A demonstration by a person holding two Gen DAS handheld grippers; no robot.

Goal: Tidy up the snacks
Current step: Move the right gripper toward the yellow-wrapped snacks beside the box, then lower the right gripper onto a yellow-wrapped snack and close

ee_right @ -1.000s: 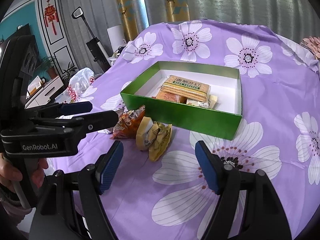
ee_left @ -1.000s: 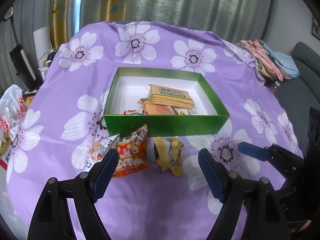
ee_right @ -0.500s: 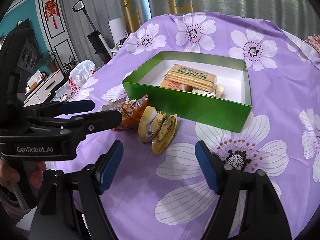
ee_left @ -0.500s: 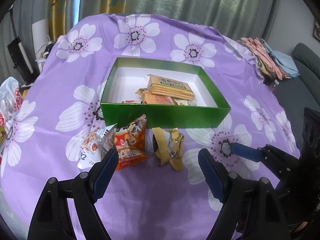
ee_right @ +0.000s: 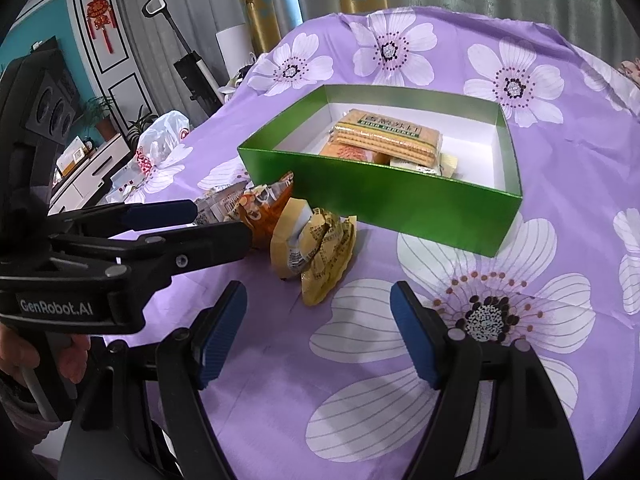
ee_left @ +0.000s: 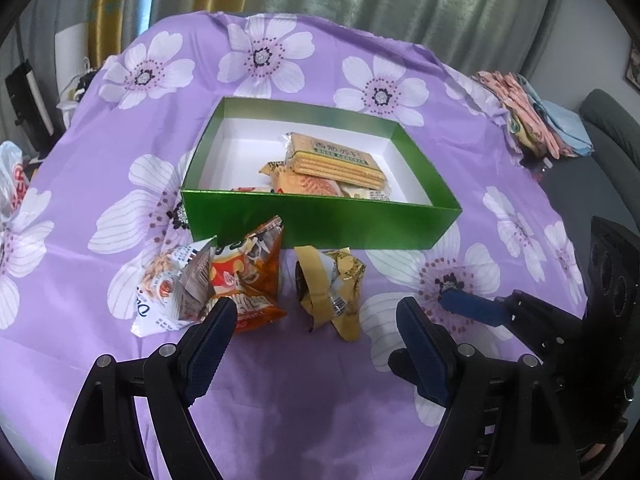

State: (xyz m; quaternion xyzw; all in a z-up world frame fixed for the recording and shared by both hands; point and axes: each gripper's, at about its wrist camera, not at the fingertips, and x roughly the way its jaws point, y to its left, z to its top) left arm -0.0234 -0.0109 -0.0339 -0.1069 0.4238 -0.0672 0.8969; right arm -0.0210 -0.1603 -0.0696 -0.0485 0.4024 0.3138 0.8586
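Observation:
A green box [ee_left: 320, 220] [ee_right: 400, 200] holds a cracker pack [ee_left: 336, 162] [ee_right: 384, 136] and other small snacks. In front of it on the purple flowered cloth lie a white packet [ee_left: 172, 292], an orange packet [ee_left: 248, 276] [ee_right: 266, 208] and yellow wrapped snacks [ee_left: 332, 288] [ee_right: 316, 248]. My left gripper [ee_left: 312, 344] is open and empty just short of the orange and yellow snacks. My right gripper [ee_right: 318, 332] is open and empty just short of the yellow snacks. The left gripper also shows in the right wrist view [ee_right: 188, 228], beside the orange packet.
A white plastic bag [ee_right: 160, 140] lies at the table's left edge. Folded cloths [ee_left: 532, 124] sit at the far right, by a grey sofa [ee_left: 608, 128]. Curtains hang behind the table.
Both grippers have moved forward toward the snacks in front of the box. Both stay open. The snacks have not moved.

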